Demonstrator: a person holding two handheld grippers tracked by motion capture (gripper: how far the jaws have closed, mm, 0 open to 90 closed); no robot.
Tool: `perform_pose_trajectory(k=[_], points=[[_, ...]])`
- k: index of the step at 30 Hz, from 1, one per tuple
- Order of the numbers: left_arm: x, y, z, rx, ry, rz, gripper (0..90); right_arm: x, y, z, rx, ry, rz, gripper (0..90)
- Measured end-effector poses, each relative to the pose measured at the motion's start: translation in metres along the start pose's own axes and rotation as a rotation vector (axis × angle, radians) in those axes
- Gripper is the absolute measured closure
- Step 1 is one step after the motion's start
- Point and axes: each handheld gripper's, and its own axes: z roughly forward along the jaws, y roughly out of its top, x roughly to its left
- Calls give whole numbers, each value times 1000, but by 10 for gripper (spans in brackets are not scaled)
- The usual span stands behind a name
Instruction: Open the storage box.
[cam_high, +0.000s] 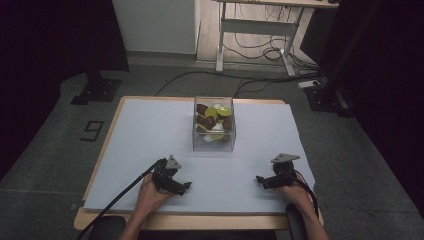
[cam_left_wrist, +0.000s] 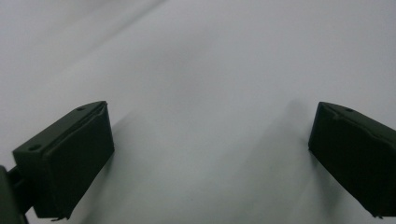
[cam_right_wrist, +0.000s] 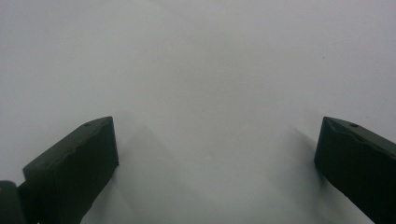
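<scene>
**Approach to the Clear Box From Rest**

The table (cam_high: 150, 130), under a pale sheet, carries a clear box (cam_high: 214, 142) at centre-far, holding brown, green and white pieces (cam_high: 214, 122). The left gripper (cam_high: 186, 186) and right gripper (cam_high: 260, 179) rest near the front edge, well apart from the box, jaws released and empty. Recommended: advance one gripper over the open top, descend vertically, and avoid the walls.

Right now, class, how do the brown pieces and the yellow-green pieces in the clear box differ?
The brown pieces are dark; the yellow-green pieces are bright. The brown pieces spread from back to front of the clear box; the yellow-green pieces cluster toward the back right. Both lie heaped together with white pieces.
</scene>
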Motion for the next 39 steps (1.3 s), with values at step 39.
perform_pose_trajectory(k=[39], points=[[5, 18, -15, -57, -39, -25, 76, 20, 39, -6, 13, 77, -48, 0]])
